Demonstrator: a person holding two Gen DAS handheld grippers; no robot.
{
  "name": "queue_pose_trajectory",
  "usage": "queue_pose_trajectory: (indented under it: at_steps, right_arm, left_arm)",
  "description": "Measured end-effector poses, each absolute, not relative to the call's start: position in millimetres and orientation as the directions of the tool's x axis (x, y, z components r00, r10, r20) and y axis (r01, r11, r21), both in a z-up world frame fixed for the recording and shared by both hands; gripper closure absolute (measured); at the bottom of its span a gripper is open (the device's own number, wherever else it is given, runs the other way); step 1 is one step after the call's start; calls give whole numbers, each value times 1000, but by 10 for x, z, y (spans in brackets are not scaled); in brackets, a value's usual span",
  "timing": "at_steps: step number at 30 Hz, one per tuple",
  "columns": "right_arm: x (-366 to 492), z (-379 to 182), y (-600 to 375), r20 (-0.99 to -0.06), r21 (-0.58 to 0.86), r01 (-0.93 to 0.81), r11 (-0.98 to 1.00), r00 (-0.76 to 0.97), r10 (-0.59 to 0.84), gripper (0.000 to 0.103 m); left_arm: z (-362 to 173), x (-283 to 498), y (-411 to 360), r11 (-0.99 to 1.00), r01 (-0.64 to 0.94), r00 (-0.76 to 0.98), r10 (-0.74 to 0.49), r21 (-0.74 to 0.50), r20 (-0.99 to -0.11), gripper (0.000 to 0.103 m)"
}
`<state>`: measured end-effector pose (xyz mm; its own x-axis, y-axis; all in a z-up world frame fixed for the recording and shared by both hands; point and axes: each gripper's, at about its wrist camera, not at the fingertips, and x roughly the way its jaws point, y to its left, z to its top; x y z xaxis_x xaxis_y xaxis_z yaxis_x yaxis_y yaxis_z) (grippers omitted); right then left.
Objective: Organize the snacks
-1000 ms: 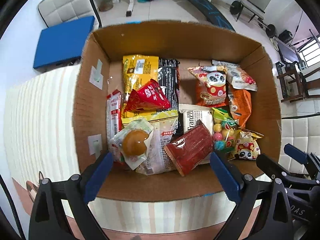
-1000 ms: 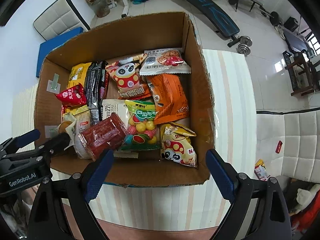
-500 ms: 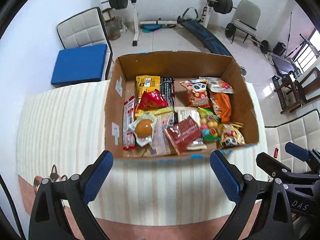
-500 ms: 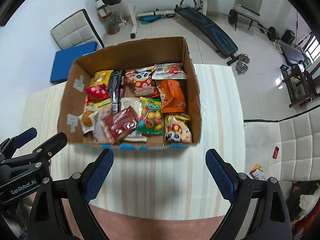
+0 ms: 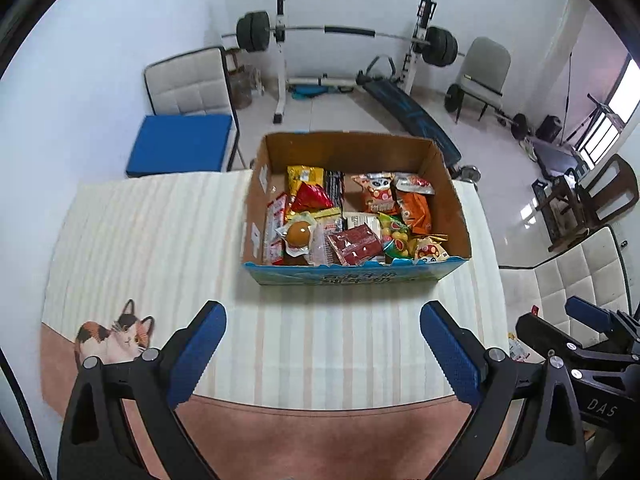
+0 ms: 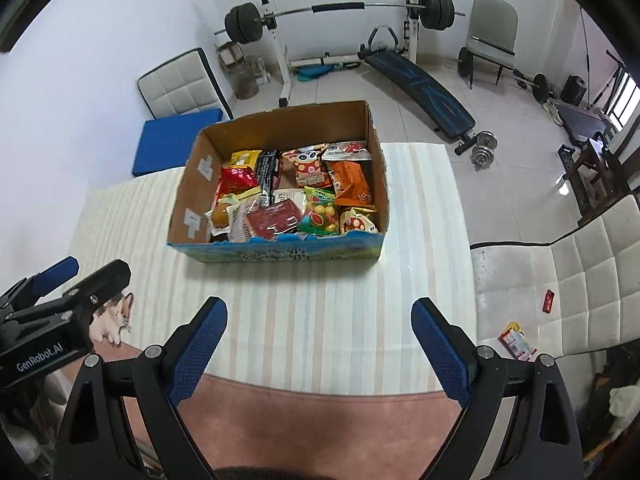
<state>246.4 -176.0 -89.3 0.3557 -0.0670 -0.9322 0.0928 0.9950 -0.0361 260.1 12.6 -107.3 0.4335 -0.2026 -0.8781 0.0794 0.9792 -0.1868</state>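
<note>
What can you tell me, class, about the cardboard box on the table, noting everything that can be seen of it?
The cardboard box is an open-topped brown carton with plain inner walls and a blue printed front face. Pale tape patches stick to its left inner wall. It stands upright on the striped tablecloth, toward the table's far edge, filled with a jumble of snack packets that lie against its walls and floor. Neither gripper touches it.
</note>
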Motion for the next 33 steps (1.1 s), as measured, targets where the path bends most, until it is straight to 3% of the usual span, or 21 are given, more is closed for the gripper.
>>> queue_pose_trajectory:
  at_steps: [19,33]
  right_arm:
    - [1379,13,-1436,-863,-84,80,993,493,-113,6]
    - [1305,147,-1461,-824,-116,117,986,544,-161,3]
  left_arm:
    - [-447,1681,197,975,122,527,-223,-187,-820,3]
    - [-464,1674,272,975,100,542,-222,-200,-810,2]
